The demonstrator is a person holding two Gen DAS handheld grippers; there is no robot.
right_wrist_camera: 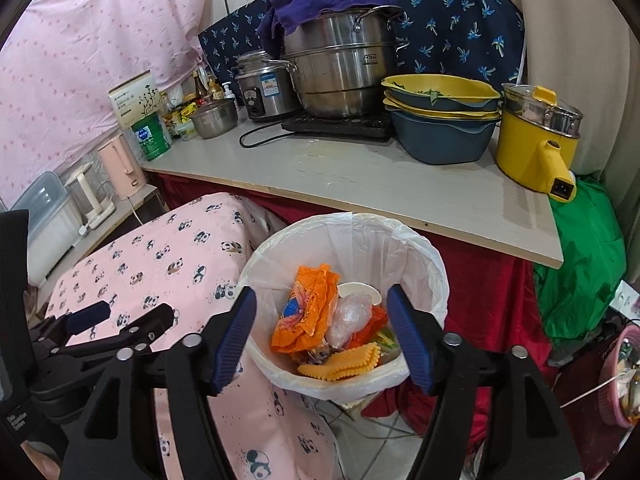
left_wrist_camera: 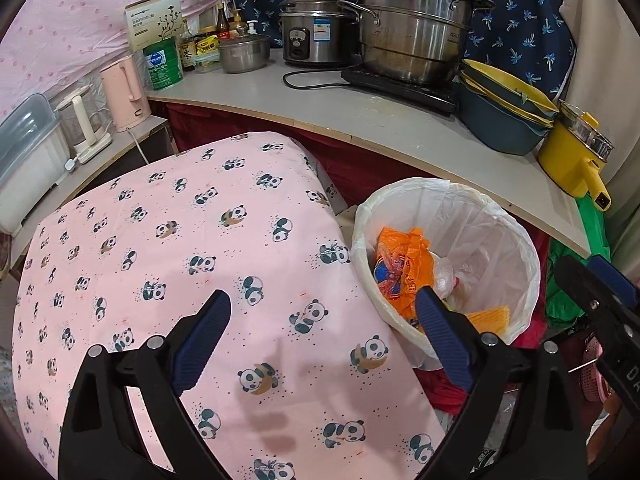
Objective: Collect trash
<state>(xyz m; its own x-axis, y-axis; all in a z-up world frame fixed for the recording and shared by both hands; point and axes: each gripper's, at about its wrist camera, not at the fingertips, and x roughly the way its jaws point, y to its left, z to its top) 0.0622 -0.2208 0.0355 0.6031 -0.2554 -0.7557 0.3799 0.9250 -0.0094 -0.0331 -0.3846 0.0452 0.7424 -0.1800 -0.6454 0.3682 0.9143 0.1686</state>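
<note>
A white bin with a plastic liner (right_wrist_camera: 424, 264) stands beside a table covered in pink panda cloth (left_wrist_camera: 180, 240). It holds an orange wrapper (right_wrist_camera: 308, 308), a clear plastic ball (right_wrist_camera: 350, 316), a paper cup (right_wrist_camera: 358, 292) and yellow wavy pieces (right_wrist_camera: 344, 360). My right gripper (right_wrist_camera: 322, 336) is open and empty, just above the bin's mouth. My left gripper (left_wrist_camera: 324, 340) is open and empty over the cloth's right edge, its right finger over the bin (left_wrist_camera: 500, 240). The left gripper also shows at the left of the right wrist view (right_wrist_camera: 120, 316).
A grey counter (right_wrist_camera: 400, 188) behind the bin carries steel pots (right_wrist_camera: 344, 64), a rice cooker (right_wrist_camera: 264, 84), stacked yellow-blue basins (right_wrist_camera: 440, 120) and a yellow electric pot (right_wrist_camera: 536, 140). A pink kettle (left_wrist_camera: 126, 92) stands at left. A green bag (right_wrist_camera: 580, 260) and pink basket (right_wrist_camera: 616, 380) lie at right.
</note>
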